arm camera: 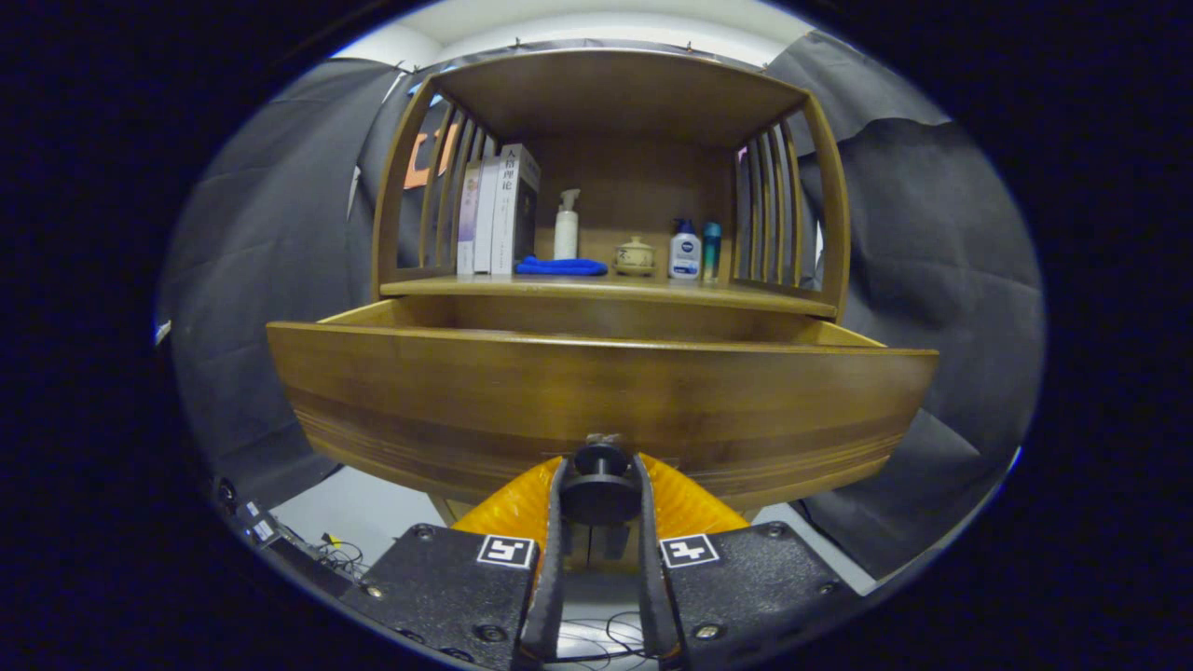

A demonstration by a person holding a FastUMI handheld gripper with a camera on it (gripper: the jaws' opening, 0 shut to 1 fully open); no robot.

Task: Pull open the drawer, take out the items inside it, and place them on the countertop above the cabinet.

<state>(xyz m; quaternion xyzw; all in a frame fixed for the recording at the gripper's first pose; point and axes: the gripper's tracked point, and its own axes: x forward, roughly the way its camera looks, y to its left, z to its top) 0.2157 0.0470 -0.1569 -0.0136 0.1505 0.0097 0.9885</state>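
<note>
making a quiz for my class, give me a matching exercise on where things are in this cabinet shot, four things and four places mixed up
Things:
1. knob
2. books
3. blue cloth
4. teal bottle

Places:
A. far side of the shelf from the books, beside the white-and-blue bottle
B. lying on the shelf at the foot of the pump bottle
C. standing against the slats, next to the cloth
D. on the drawer front, pinched between the claw fingers

Pairs: 1-D, 2-C, 3-B, 4-A
</note>
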